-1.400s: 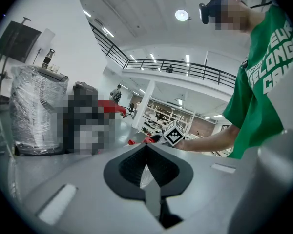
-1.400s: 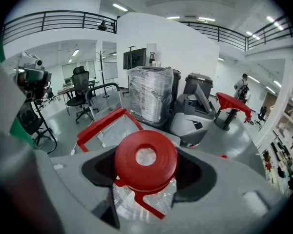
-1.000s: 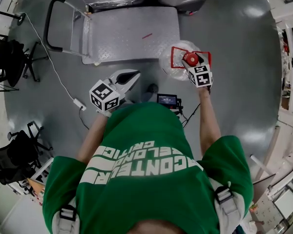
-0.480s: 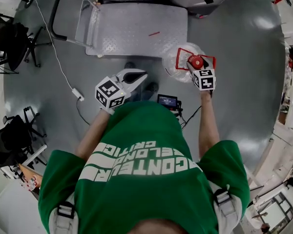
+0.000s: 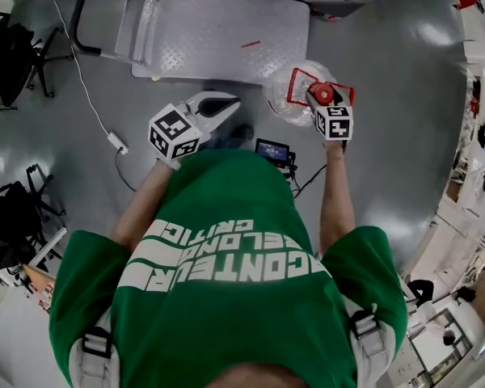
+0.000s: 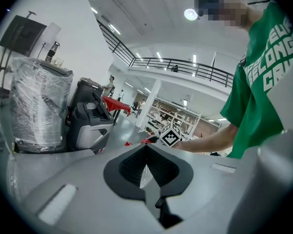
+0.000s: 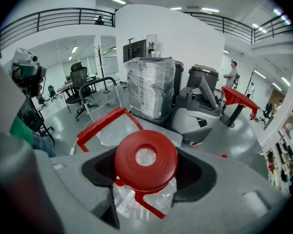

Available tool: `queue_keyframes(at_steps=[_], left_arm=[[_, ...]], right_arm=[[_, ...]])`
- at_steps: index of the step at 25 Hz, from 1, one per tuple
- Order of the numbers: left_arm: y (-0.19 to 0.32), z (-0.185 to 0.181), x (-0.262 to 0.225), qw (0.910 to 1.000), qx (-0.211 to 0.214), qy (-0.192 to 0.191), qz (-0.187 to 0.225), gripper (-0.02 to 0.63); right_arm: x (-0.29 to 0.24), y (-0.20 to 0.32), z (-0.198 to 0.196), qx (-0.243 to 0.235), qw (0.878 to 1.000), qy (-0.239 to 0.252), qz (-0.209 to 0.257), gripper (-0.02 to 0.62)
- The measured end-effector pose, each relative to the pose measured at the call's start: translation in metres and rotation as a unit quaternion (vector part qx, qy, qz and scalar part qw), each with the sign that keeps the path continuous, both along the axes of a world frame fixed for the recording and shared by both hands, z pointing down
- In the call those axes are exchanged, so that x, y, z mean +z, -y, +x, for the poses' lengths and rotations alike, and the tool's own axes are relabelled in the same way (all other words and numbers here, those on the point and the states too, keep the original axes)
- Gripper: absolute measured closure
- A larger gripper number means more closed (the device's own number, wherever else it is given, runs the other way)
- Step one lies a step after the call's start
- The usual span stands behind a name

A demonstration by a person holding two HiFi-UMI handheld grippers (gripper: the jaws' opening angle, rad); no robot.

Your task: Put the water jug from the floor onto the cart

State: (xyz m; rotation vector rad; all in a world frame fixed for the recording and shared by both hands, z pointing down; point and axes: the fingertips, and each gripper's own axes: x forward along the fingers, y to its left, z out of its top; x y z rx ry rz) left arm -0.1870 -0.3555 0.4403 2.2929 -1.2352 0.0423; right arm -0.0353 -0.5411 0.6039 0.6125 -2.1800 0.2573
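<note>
One hold only is given: the right gripper (image 7: 145, 179) is clamped on the neck of the water jug (image 5: 284, 103), while the left gripper (image 6: 145, 165) is closed on nothing. The jug could be swung loose.

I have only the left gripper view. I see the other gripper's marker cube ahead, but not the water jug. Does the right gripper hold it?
Observer: Yes. In the right gripper view, the right gripper is shut on the neck of the clear plastic water jug, just under its round red cap.
Operator: Is the jug over the cart?
Observer: Hardly. In the head view it is at the near right corner of the grey flat metal cart, most of it outside the deck.
Operator: Is the deck free?
Observer: Nearly. One small red thing lies on it.
</note>
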Motion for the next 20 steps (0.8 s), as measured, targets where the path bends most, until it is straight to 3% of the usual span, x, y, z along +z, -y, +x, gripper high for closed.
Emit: queue_keyframes(at_steps=[20], left_arm=[[0.049, -0.100, 0.006, 0.9990, 0.041, -0.017, 0.002, 0.591]], right_arm=[[0.006, 0.039, -0.095, 0.016, 1.000, -0.020, -0.004, 0.293]])
